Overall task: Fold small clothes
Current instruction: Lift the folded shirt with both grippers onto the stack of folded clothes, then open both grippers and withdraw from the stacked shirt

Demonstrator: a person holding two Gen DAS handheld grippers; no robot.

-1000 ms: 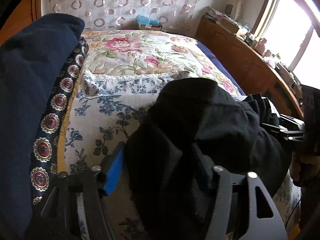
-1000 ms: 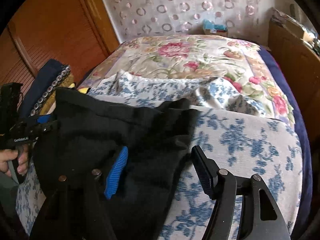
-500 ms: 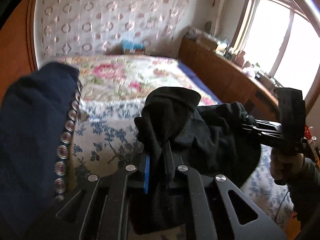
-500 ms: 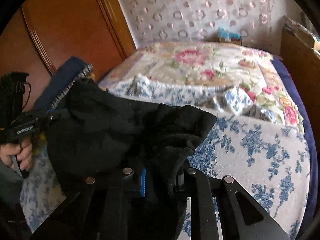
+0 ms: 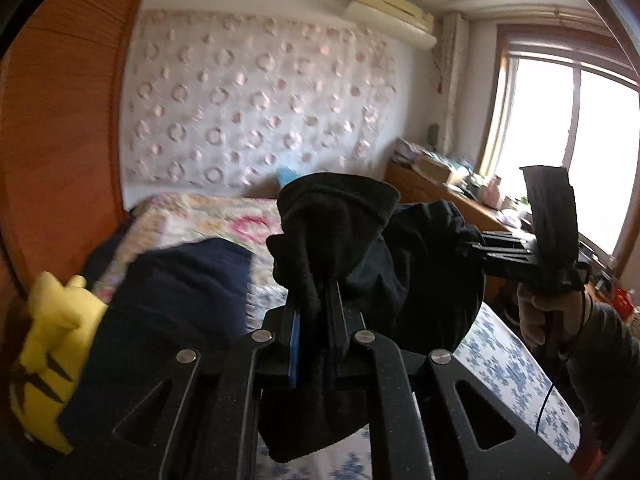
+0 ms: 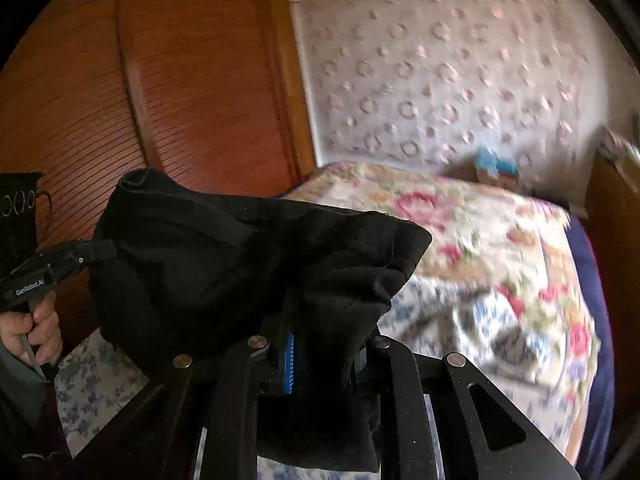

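Your left gripper (image 5: 316,300) is clamped on a bunched edge of the black garment (image 5: 420,280), and your right gripper (image 6: 320,344) is clamped on another edge of it, so both pads are pinching cloth w/ nothing slack in the jaws. The garment hangs between the two grippers, up off the bed (image 6: 480,240), sagging in the middle and looking crumpled rather than spread. Beyond it on the bed, left of the garment in the left wrist view, sit a navy folded pile (image 5: 180,300) and a yellow plush toy (image 5: 52,328). Step in hand looks like lift-and-shake-out before the 1st fold. Next move prob. calls for pulling your hands apart to tension the edge, then laying it flat on the blue-flowered cover (image 5: 508,364) nearest you, w/o letting the thick cloth slip.
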